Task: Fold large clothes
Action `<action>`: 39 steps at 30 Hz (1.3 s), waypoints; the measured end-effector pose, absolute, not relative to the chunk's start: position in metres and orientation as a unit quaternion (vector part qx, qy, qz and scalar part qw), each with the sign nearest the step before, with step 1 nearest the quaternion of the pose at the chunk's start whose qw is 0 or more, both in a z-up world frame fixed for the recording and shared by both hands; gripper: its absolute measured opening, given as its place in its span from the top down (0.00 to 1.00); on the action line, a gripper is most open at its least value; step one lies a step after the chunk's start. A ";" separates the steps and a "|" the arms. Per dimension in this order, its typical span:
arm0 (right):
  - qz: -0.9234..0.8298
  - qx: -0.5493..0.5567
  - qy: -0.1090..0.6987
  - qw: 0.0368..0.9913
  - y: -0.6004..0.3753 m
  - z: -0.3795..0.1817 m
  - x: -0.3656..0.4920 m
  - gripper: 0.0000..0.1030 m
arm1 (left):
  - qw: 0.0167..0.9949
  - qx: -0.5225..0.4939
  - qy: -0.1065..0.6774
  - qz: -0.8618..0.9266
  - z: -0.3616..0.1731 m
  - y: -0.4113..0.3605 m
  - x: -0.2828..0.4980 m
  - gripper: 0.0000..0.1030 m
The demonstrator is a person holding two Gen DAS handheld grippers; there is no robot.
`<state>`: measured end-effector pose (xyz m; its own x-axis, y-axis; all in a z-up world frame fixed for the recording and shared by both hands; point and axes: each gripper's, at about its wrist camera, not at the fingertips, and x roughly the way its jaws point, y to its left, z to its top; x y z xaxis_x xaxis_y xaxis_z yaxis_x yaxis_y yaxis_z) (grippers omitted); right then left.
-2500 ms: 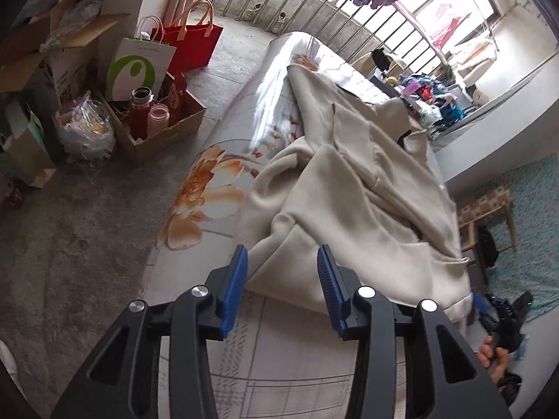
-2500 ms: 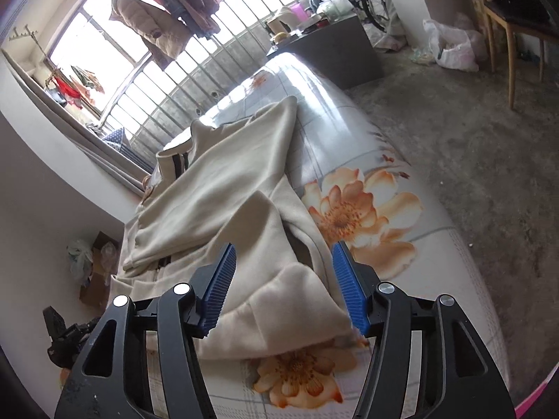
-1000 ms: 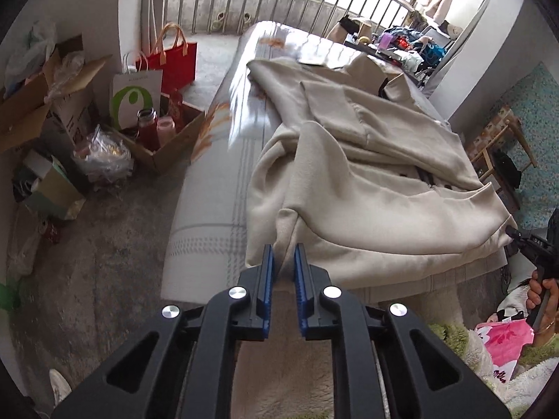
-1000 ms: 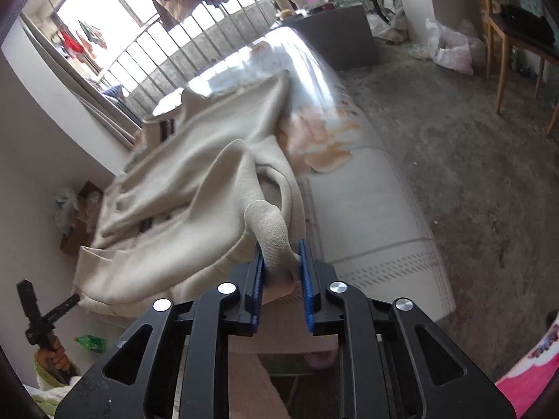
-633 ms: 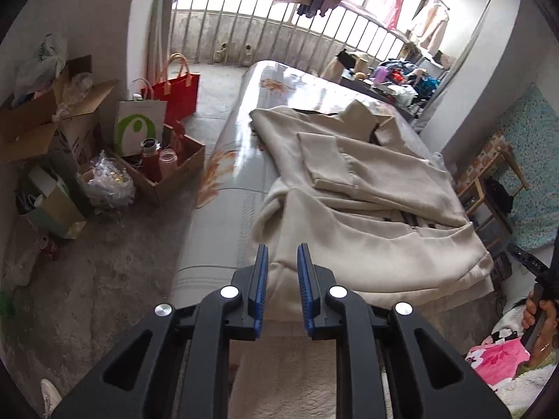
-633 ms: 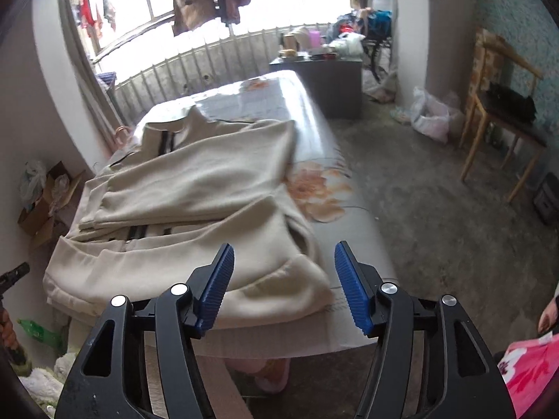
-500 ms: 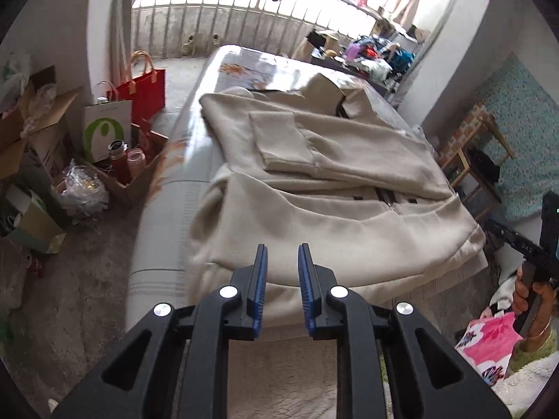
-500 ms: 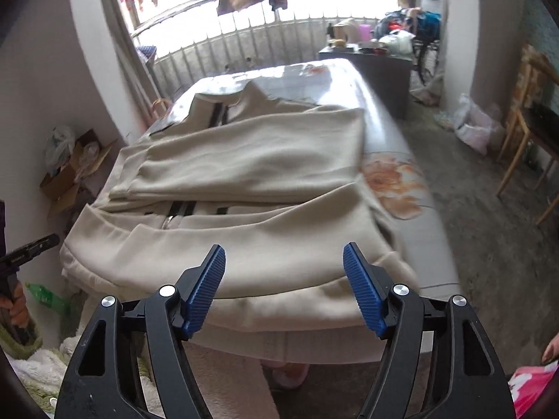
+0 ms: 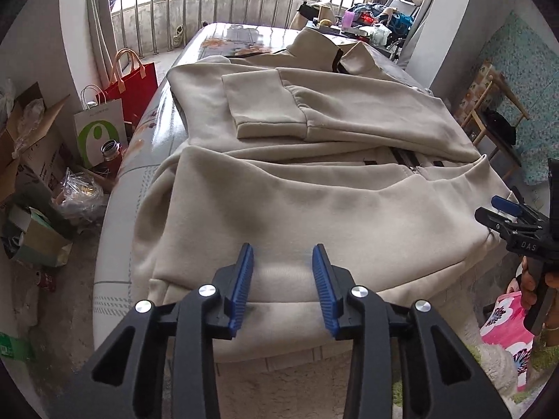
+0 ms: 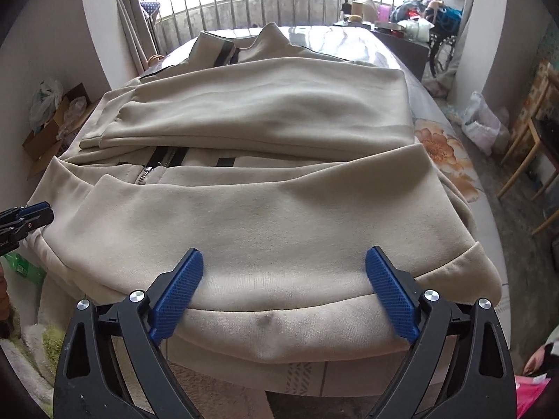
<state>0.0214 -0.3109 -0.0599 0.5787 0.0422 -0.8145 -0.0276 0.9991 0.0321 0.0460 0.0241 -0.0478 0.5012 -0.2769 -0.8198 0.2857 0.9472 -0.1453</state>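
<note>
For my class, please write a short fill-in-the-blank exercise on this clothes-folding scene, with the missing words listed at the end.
1. The beige jacket lies spread on the ____.
2. Both the left tool and the right tool have ____ pads.
3. The shopping bag standing nearest the railing is ____.
4. The flower printed on the cover beside the jacket is ____.

Missing words: bed; blue; red; orange

Beige zip jacket (image 9: 314, 202) lies folded across the bed.
</note>
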 end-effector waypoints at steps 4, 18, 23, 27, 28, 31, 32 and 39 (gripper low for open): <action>0.020 0.015 0.450 0.893 -0.311 -0.063 0.021 0.08 | 0.865 -0.006 0.472 -0.168 -0.047 0.028 0.045 0.65; 0.075 0.050 0.426 0.900 -0.309 -0.032 0.026 0.08 | 0.870 0.002 0.443 -0.217 -0.025 0.011 0.051 0.64; 0.066 0.026 0.442 0.894 -0.294 -0.035 0.050 0.22 | 0.864 0.043 0.447 -0.229 -0.035 -0.027 0.060 0.64; 0.050 0.035 0.472 0.880 -0.297 -0.052 0.068 0.42 | 0.866 0.066 0.449 -0.210 -0.050 -0.042 0.066 0.67; 0.044 0.030 0.471 0.881 -0.298 -0.055 0.070 0.46 | 0.870 0.075 0.443 -0.205 -0.050 -0.044 0.065 0.70; 0.029 -0.018 0.465 0.885 -0.289 -0.055 0.067 0.82 | 0.878 0.113 0.424 -0.192 -0.052 -0.051 0.061 0.88; 0.041 -0.014 0.467 0.883 -0.288 -0.055 0.067 0.87 | 0.878 0.113 0.422 -0.194 -0.052 -0.050 0.061 0.92; 0.032 -0.042 0.414 0.909 -0.283 -0.015 0.056 0.99 | 0.900 0.089 0.379 -0.196 -0.022 -0.036 0.062 0.98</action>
<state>0.0561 -0.2830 -0.0148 0.6559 0.0236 -0.7545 -0.0932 0.9944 -0.0500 0.0617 -0.0358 -0.0219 0.6362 -0.2861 -0.7165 0.4203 0.9073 0.0109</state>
